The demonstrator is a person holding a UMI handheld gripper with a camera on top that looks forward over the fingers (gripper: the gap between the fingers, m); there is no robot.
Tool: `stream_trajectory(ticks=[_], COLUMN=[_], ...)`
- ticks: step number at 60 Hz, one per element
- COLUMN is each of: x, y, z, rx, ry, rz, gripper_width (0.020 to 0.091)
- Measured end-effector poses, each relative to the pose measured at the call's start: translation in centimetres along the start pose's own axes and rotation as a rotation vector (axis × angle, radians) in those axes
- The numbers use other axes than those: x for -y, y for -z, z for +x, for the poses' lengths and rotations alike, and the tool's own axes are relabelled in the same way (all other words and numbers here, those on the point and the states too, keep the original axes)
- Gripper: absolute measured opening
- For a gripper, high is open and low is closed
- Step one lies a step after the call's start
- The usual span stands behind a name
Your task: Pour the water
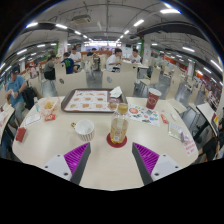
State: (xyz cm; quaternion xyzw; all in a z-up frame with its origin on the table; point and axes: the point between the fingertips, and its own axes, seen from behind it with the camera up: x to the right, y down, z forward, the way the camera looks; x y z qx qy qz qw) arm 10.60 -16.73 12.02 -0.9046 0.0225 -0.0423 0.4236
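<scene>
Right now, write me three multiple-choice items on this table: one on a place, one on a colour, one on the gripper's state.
1. Where is the glass?
A. Just ahead of the gripper, on a red coaster
B. On the tray
C. Clamped between the fingers

2. What colour is the cup beyond the glass?
A. Blue
B. Red
C. Green

3. What state is the gripper in?
A. Shut on the glass
B. Shut on nothing
C. Open, holding nothing

Answers:
1. A: the glass stands on the coaster, just beyond the fingertips.
2. B: its side shows red.
3. C: the two pink pads stand wide apart with bare table between them.
</scene>
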Motion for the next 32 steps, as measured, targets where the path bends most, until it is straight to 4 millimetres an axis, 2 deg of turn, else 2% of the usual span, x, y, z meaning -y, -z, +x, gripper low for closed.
stream_trajectory(ticks=[6, 14, 20, 32], x=[-0.4, -0.5, -0.6, -0.9], y=[3.7, 6.8, 8.0, 8.9], z=[-0.8, -1.8, -1.8, -1.8], rx=[-0.018, -0.015, -0.018, -0.014], ry=[0.003, 0.000, -0.002, 0.010], rz=[-0.001, 0.013, 0.021, 0.017], gripper_width=[0.0848, 0.0849, 0.0847, 0.0847])
